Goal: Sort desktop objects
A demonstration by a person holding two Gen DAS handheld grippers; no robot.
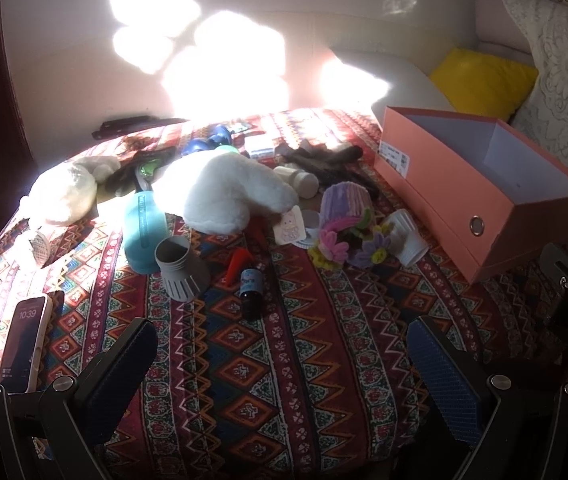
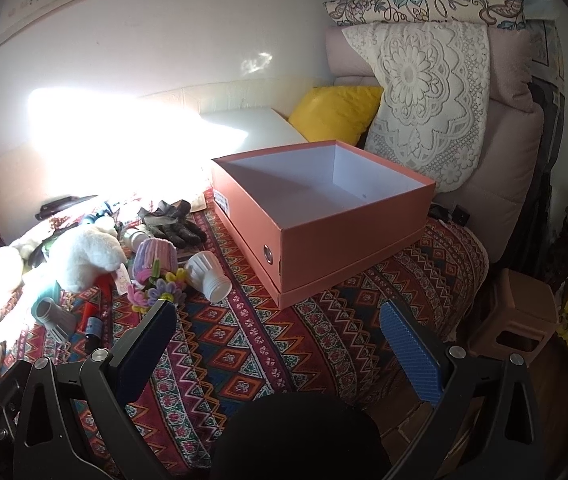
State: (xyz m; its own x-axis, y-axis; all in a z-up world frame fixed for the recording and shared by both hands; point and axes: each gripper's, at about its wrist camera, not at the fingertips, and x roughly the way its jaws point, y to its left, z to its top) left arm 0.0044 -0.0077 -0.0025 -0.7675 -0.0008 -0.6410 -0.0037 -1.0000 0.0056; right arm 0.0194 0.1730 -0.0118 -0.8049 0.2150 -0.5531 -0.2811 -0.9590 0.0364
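Observation:
A patterned cloth covers the table (image 1: 284, 380). Loose things lie across its far half: a white plush toy (image 1: 223, 192), a blue bottle (image 1: 143, 228), a grey ribbed cup (image 1: 181, 266), a small dark bottle (image 1: 251, 290), a purple yarn pot with pipe-cleaner flowers (image 1: 344, 224), a white ribbed cup (image 1: 406, 238) and dark gloves (image 1: 324, 160). An empty orange box (image 1: 480, 184) stands at the right, also seen in the right wrist view (image 2: 324, 216). My left gripper (image 1: 284, 344) is open and empty above the near cloth. My right gripper (image 2: 279, 332) is open and empty before the box.
A phone (image 1: 23, 344) lies at the near left edge. A yellow cushion (image 2: 332, 114) and a lace-covered cushion (image 2: 428, 96) lean behind the box. A brown stool (image 2: 520, 312) stands on the floor at the right. Bright sunlight washes out the far left.

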